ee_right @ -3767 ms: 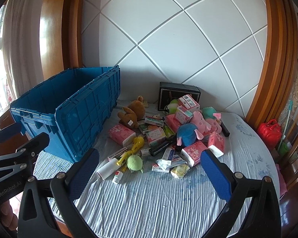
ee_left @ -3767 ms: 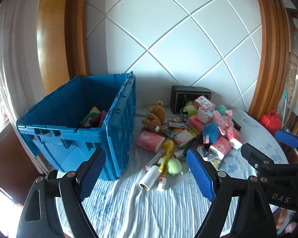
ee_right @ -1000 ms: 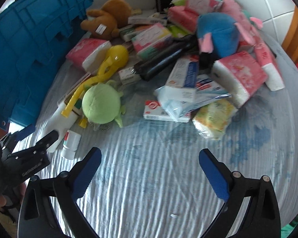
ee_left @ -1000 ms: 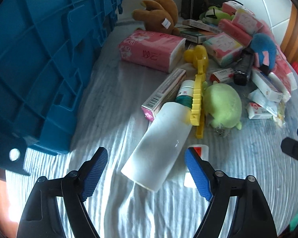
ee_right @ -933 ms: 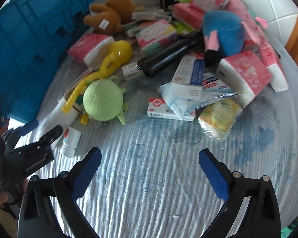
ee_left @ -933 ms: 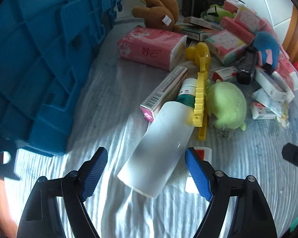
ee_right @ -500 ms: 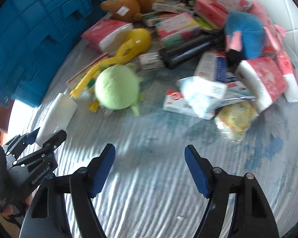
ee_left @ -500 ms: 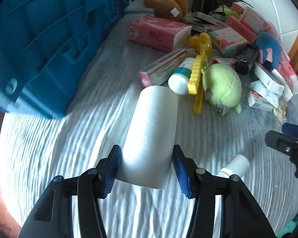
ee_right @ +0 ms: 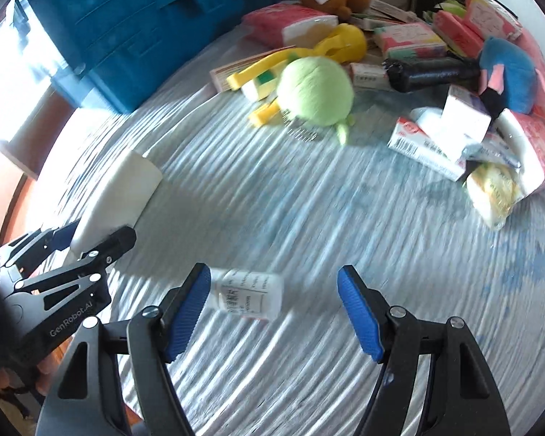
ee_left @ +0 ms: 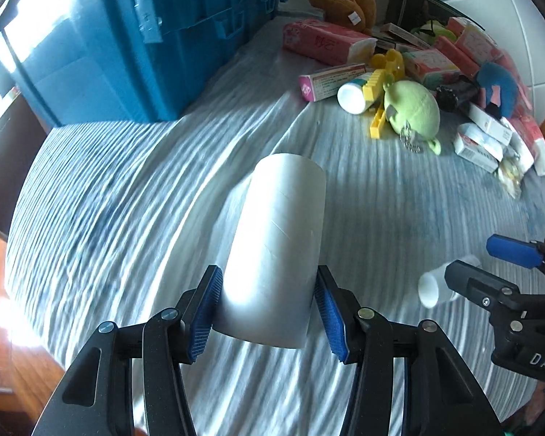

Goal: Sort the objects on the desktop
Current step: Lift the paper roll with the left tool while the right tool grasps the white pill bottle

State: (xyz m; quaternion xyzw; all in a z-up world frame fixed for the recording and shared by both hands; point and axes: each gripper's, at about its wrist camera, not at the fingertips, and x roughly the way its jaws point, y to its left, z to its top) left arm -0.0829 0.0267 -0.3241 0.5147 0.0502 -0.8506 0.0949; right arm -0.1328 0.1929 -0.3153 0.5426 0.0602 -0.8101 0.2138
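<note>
My left gripper is shut on a white paper roll and holds it above the striped cloth; the roll also shows in the right wrist view. My right gripper is open around a small white bottle that lies on the cloth, against the left finger. The bottle also shows in the left wrist view. A pile of desktop objects lies beyond: a green plush, a yellow clip toy, pink tissue packs, a brown bear, a blue plush.
A big blue crate stands at the far left on the cloth-covered table. A black tube, small boxes and a yellow packet lie at the right. A black box stands at the back.
My left gripper closed on the white roll and pulled it back away from the pile. My right gripper narrowed and came down around the small white bottle.
</note>
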